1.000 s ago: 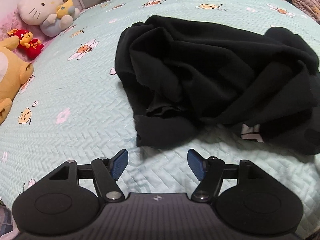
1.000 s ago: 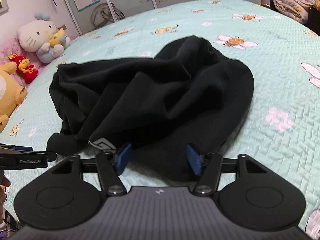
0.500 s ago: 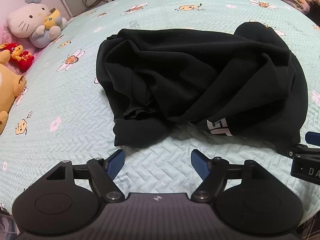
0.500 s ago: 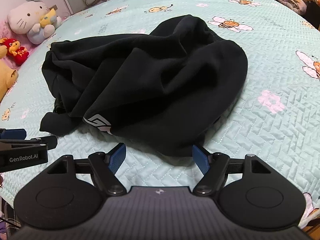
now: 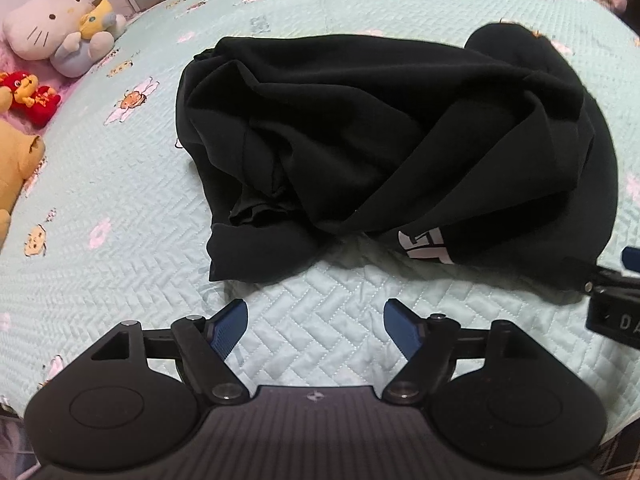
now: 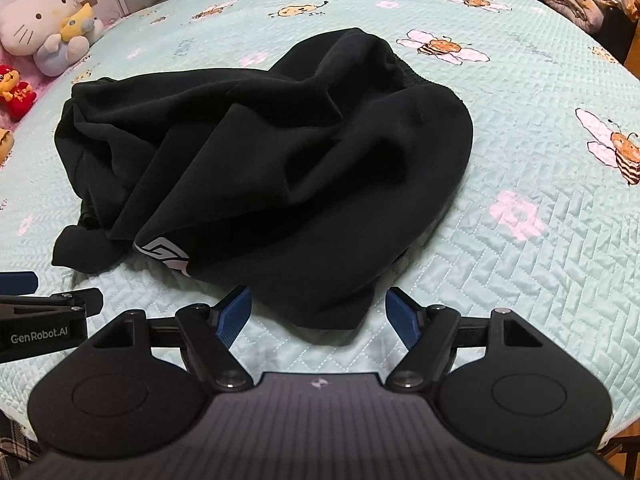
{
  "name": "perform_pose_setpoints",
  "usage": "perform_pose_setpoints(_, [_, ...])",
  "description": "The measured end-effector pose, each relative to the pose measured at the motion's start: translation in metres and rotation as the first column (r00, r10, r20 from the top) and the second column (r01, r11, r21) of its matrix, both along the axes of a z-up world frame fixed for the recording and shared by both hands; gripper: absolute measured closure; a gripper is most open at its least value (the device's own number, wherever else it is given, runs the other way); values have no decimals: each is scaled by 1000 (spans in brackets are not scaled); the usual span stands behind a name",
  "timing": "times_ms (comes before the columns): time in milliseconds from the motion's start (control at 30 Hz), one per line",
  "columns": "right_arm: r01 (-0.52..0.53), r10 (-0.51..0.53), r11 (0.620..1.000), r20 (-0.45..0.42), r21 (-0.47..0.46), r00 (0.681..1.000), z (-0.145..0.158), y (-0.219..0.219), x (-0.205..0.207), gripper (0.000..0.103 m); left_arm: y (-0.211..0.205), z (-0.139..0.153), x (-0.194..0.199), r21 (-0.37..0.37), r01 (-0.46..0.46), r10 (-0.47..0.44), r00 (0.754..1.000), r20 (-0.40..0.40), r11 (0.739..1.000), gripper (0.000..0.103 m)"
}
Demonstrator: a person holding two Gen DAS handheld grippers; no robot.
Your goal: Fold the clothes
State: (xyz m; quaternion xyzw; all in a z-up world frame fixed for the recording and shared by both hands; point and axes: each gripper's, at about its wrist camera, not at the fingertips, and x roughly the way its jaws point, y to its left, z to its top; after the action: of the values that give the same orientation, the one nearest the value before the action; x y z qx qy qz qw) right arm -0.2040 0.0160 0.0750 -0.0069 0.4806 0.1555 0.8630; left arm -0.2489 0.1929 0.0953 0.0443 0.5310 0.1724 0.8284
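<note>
Because the black garment (image 6: 280,168) lies limp and crumpled, grip a hem edge; left tongs (image 5: 314,326) and right tongs (image 6: 318,314) gape empty.

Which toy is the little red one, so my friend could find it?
Start at the big mint-green quilted bedspread and go to its far left edge. There, a small red plush doll lies between the white cat plush and the yellow plush. It is the smallest and the only red one.

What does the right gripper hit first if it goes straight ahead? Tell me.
Probably the near hem of the black garment: it lies between the open fingers of the right gripper, on the quilt. How high the gripper sits above it is unclear.
</note>
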Motion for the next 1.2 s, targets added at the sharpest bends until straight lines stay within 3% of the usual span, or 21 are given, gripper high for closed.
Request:
perform_pose_setpoints(567, [21,-21,1000,-4,14,1000,-6,-11,9,29,-18,-13,7,40,15,-12,998,-57,999,25])
perform_pose_setpoints(1200, [45,-45,997,-6,70,999,-8,-19,10,29,-28,-6,7,72,37,-35,999,-22,997,25])
